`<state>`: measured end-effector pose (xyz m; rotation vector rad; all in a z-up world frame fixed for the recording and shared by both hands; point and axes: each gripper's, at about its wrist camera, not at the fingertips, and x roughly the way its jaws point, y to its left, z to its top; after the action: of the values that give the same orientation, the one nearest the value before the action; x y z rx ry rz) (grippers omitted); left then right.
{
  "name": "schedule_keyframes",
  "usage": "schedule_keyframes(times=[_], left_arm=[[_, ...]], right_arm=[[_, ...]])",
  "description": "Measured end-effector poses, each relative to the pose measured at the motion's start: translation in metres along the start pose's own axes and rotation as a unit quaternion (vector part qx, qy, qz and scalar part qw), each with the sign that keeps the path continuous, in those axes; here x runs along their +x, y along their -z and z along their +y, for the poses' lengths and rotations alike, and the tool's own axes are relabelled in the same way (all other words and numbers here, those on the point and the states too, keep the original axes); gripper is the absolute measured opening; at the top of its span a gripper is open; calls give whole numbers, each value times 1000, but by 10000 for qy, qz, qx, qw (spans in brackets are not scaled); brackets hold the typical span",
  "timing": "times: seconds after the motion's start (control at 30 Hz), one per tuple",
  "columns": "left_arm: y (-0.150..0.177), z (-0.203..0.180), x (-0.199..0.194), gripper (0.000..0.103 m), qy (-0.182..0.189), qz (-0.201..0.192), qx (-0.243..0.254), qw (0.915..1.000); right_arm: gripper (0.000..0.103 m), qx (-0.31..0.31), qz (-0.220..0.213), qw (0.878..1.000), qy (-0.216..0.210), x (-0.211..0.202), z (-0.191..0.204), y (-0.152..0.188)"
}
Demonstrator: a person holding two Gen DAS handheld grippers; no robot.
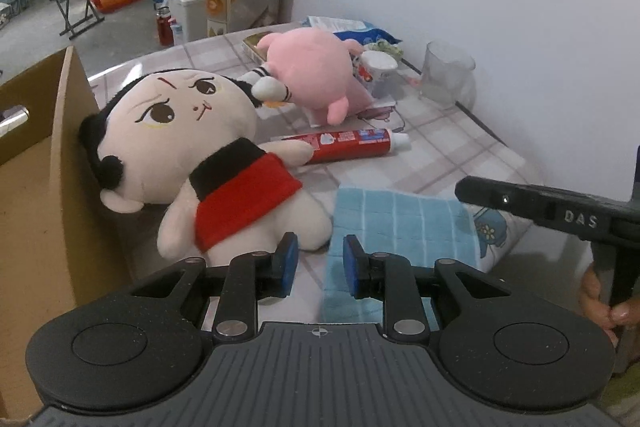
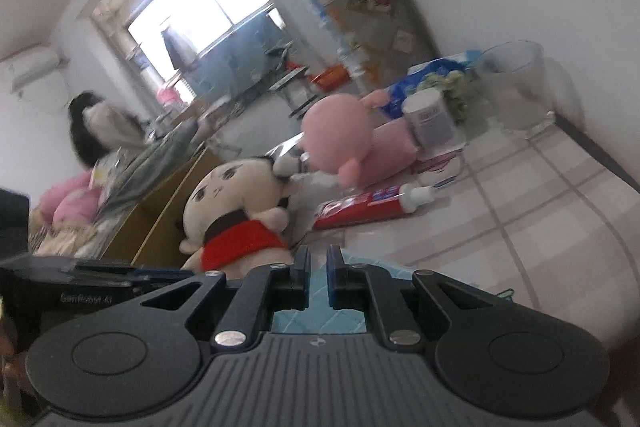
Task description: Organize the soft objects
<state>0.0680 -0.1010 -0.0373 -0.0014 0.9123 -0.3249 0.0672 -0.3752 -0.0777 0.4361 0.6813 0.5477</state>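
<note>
A cream doll [image 1: 192,151] with black hair and a red bib lies on the checked table, leaning against a cardboard box [image 1: 44,179]. A pink plush [image 1: 308,67] lies behind it. A light blue cloth [image 1: 396,227] lies at the table's front edge. My left gripper [image 1: 318,263] is open and empty, just in front of the doll's feet and the cloth. My right gripper [image 2: 318,267] has its jaws a narrow gap apart, empty, above the blue cloth [image 2: 320,321], with the doll [image 2: 236,211] and the pink plush [image 2: 340,135] ahead. Its body shows in the left wrist view [image 1: 560,211].
A red toothpaste tube [image 1: 352,143] lies between the doll and the pink plush. A clear plastic cup [image 1: 448,75], a white cup [image 1: 376,67] and blue packets [image 1: 360,31] stand near the wall. The right wrist view is motion-blurred.
</note>
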Motion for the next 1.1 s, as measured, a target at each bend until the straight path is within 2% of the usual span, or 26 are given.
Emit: schedule_keyframes(times=[0.03, 0.07, 0.13, 0.23, 0.3, 0.4, 0.43, 0.47, 0.5, 0.53, 0.57, 0.63, 0.67, 0.73, 0.8, 0.87, 0.97, 1.1], left_arm=[[1, 2, -3, 25, -6, -17, -4, 10000], [1, 4, -4, 25, -27, -37, -1, 10000], [3, 10, -6, 25, -87, -36, -57, 9999], [8, 21, -8, 25, -54, 17, -230, 9997], [11, 25, -8, 26, -43, 47, -287, 9996], [16, 28, -10, 27, -41, 41, -364, 9993], [17, 29, -12, 28, -32, 31, -397, 9992], [18, 30, -14, 29, -21, 15, -416, 9991], [19, 30, -15, 30, -22, -5, -424, 9991], [19, 31, -18, 30, -31, -32, -426, 9991], [19, 32, -21, 32, -43, -70, -428, 9990], [19, 35, -26, 35, -55, -155, -465, 9988], [19, 36, -28, 36, -62, -204, -500, 9985], [17, 40, -33, 38, -64, -287, -580, 9979], [15, 43, -36, 41, -57, -363, -663, 9971], [14, 47, -38, 43, -72, -440, -747, 9962], [12, 51, -39, 44, -106, -531, -863, 9948], [11, 51, -36, 44, -71, -607, -923, 9939]], right_arm=[[51, -190, 91, 9997, -87, -2, 5, 0], [67, -505, 218, 9983, -166, -6, 13, 1], [80, -1062, 430, 9932, -210, -9, 29, 5], [78, -2020, 800, 9749, -492, -14, 58, 18], [78, -2554, 1064, 9603, -355, -7, 74, 28], [77, -3020, 1425, 9425, -79, 14, 80, 45], [70, -3118, 1555, 9373, 66, 23, 78, 49], [54, -3169, 1718, 9324, 269, 32, 75, 53], [42, -3150, 1863, 9297, 427, 39, 71, 55], [29, -3093, 1765, 9328, 551, 39, 67, 54], [20, -2938, 1705, 9393, 489, 34, 66, 48], [18, -2443, 1460, 9583, 246, 20, 67, 31], [18, -2117, 1279, 9689, -72, 9, 68, 19], [18, -1478, 930, 9821, -707, -12, 68, -2], [18, -835, 573, 9869, -1255, -29, 63, -20], [18, -300, 307, 9882, -1471, -35, 51, -31], [18, 231, 182, 9927, -1173, -22, 21, -33], [18, 725, 416, 9951, -528, 18, -24, -17]])
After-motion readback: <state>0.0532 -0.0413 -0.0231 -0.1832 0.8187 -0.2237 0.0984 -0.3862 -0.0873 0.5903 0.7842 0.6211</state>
